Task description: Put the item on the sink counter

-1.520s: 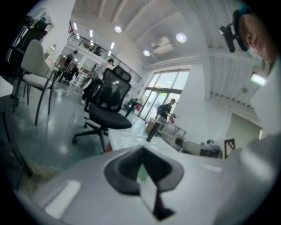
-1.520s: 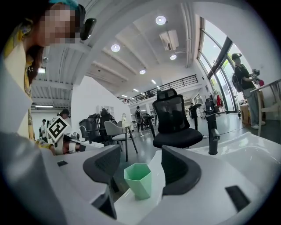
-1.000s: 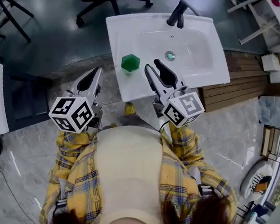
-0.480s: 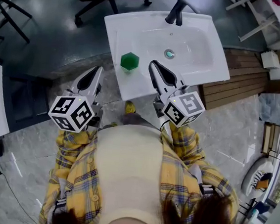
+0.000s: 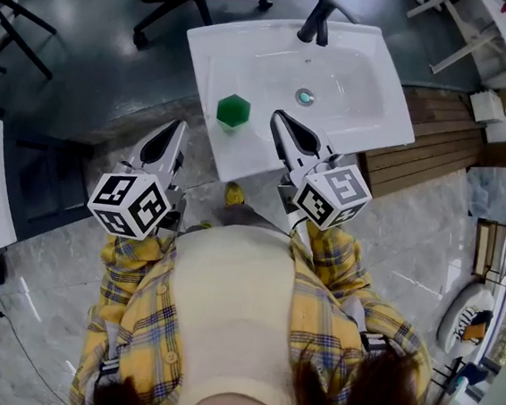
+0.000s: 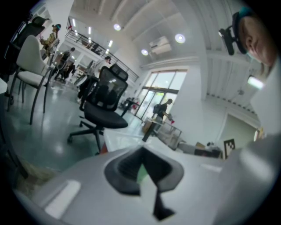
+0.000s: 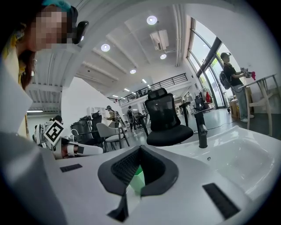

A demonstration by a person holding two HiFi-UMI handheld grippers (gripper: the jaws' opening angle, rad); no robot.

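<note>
Reckon the green block (image 5: 234,111) — sitting on the sink counter (image 5: 215,63) left of the basin (image 5: 333,81), near the right gripper (image 5: 278,115) but untouched — light, rigid, probably slick, best pinched across opposite flat sides, with that one and the left gripper (image 5: 178,127) both closed tight, empty.

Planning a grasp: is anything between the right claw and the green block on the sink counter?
Nothing visible does. The green block sits on the white counter, left of the basin. The right claw, shut and empty, is to its right, apart from it, with only bare counter between them.
</note>
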